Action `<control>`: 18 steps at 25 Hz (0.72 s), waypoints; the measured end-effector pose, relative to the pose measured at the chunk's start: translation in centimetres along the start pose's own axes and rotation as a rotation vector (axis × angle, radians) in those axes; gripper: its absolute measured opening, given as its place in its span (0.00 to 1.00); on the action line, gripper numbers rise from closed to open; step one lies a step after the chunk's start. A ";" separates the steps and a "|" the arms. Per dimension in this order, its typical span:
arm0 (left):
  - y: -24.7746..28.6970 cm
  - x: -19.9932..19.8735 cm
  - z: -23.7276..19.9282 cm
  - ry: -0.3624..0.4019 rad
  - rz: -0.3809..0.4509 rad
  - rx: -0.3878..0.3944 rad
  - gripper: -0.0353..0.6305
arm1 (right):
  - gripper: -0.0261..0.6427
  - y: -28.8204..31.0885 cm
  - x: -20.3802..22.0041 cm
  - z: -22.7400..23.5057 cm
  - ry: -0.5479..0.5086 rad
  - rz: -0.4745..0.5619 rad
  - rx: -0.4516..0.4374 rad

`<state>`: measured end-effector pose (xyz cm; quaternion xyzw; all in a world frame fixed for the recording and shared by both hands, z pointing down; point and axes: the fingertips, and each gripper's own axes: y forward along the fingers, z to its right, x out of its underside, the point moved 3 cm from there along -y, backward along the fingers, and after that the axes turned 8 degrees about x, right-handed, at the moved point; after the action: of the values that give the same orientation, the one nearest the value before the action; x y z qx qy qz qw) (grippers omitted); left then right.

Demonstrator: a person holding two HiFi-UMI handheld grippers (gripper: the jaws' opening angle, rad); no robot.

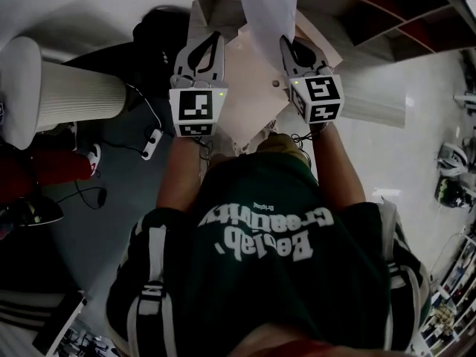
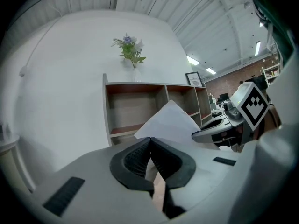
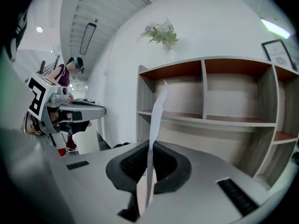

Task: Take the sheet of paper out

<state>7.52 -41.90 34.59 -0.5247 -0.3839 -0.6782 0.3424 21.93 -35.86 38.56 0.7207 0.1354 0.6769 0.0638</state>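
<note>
At the left of the head view, the left gripper [image 1: 213, 39] has its jaws pressed together on nothing. Its own view shows the ribbed black pads meeting at the tips. To its right, in the upper middle of the frame, the sheet of paper [image 1: 266, 10] stands up in the air before the wooden shelf [image 3: 233, 97]. As far as I can judge, it is clear of the compartments. Further right, the right gripper [image 1: 285, 43] is clenched on the sheet near its lower end.

To do this step well, I would draw the sheet away slowly and hold it upright, because one narrow pinch lets it flop or tear. The paper is white, thin and slightly curled. The shelf is pale wood with reddish-brown inner floors. The gripper bodies are smooth grey plastic.
</note>
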 end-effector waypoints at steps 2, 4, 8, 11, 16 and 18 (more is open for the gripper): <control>-0.8 -0.1 0.5 0.003 0.009 0.011 0.08 | 0.09 -1.1 -0.2 -0.5 -0.002 0.012 0.016; -1.4 -0.4 1.1 0.006 0.022 0.024 0.08 | 0.09 -2.3 -0.4 -0.9 0.002 0.025 0.032; -2.3 -1.0 2.0 0.009 0.044 0.046 0.08 | 0.09 -4.3 -0.9 -1.2 0.005 0.043 0.062; -3.3 -1.8 3.3 0.015 0.055 0.054 0.08 | 0.09 -6.3 -1.2 -1.0 0.005 0.055 0.080; -5.1 -3.0 5.6 0.031 0.068 0.046 0.08 | 0.09 -9.5 -1.5 -0.5 0.001 0.087 0.089; -5.8 -3.3 6.6 0.034 0.070 0.039 0.08 | 0.09 -10.6 -1.6 -0.3 0.004 0.098 0.084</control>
<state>6.14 -33.15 31.48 -0.5192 -0.3727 -0.6671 0.3827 20.40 -26.23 34.19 0.7272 0.1281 0.6744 0.0001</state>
